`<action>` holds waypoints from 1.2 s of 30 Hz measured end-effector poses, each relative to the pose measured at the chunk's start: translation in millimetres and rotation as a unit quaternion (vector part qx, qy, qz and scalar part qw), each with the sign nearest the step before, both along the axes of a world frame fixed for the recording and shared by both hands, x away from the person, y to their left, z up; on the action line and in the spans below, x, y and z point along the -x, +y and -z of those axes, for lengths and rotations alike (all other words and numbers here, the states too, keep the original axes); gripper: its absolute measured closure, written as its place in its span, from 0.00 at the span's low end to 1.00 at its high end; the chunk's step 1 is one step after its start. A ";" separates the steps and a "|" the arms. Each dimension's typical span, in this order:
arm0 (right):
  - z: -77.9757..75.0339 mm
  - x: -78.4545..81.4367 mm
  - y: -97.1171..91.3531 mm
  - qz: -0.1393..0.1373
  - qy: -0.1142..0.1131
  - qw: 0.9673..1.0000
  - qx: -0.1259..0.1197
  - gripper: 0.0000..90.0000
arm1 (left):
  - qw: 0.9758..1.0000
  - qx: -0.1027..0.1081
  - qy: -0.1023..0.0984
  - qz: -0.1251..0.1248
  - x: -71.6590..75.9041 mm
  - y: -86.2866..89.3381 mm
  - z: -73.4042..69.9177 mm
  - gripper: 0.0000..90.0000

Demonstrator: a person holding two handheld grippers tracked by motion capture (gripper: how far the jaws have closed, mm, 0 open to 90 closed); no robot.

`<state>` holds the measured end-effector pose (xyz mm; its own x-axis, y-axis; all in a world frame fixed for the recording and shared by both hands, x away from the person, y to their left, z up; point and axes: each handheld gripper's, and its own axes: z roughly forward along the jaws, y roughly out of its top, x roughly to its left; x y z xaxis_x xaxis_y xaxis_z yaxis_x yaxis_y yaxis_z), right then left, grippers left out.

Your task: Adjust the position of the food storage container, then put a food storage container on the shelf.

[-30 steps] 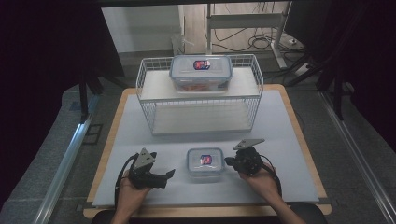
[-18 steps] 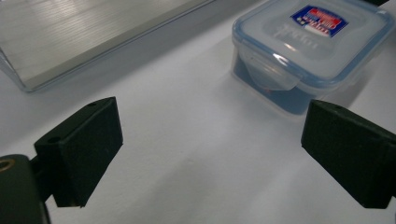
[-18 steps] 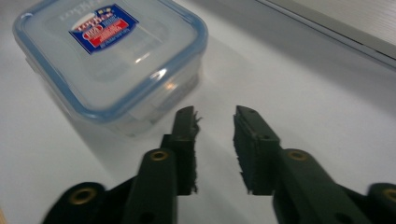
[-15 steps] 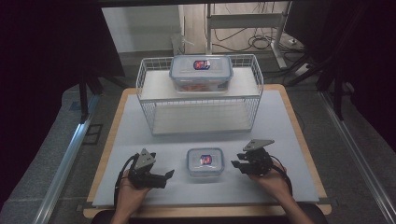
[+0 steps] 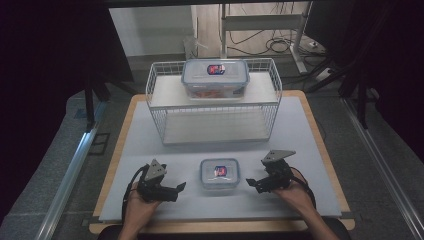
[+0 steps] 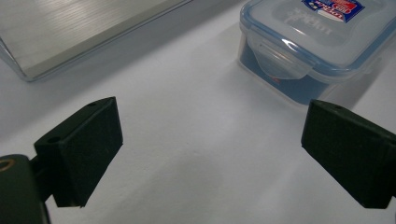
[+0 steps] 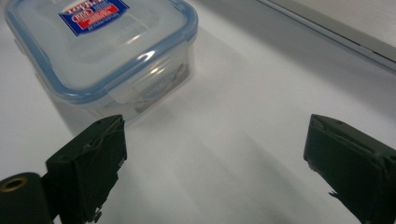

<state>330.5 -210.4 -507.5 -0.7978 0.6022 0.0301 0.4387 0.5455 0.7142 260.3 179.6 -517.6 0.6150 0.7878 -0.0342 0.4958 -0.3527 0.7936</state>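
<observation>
A small clear container with a blue-rimmed lid and a red-blue label (image 5: 219, 172) sits on the white tabletop (image 5: 300, 135), near its front edge. My left gripper (image 5: 181, 188) rests to its left, open, with only bare table between the pads. From the left gripper view (image 6: 210, 154) the small container (image 6: 317, 42) lies ahead to the upper right. My right gripper (image 5: 251, 183) is to the container's right, a short gap away. Its jaws have just been opening, and in the right gripper view (image 7: 215, 163) nothing is between them; the small container (image 7: 102, 51) lies ahead to the upper left.
A white wire rack (image 5: 155, 90) stands at the back of the table. A larger clear container with the same kind of lid (image 5: 215, 78) sits on the rack's upper shelf. Dark floor, metal rails and cables surround the table.
The right gripper has drawn back a little to the right, away from the small container, and its jaws have opened. The left gripper and both containers have stayed put.
</observation>
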 end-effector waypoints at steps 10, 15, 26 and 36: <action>0.0 -0.6 -1.0 0.002 -0.002 1.000 0.001 0.05 | 1.000 0.007 0.008 -0.001 -0.7 -0.4 0.3 0.06; -1.0 -0.3 -0.7 0.006 -0.001 1.000 -0.003 0.05 | 1.000 0.020 0.022 -0.003 -2.1 0.5 -0.4 0.06; -9.0 -0.3 -0.8 0.020 0.029 0.999 -0.018 0.03 | 0.992 0.087 0.084 0.021 -13.8 -7.0 -3.8 0.05; -14.6 -4.0 7.4 0.012 0.096 0.993 -0.064 0.22 | 0.982 0.124 0.131 0.049 -36.3 -26.0 -2.8 0.18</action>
<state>334.5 -203.0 -492.8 -0.7558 0.6019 0.2579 0.5847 0.4430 0.6796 296.6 153.7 -514.8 0.6322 0.6730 -0.3840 0.6672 -0.2209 0.7114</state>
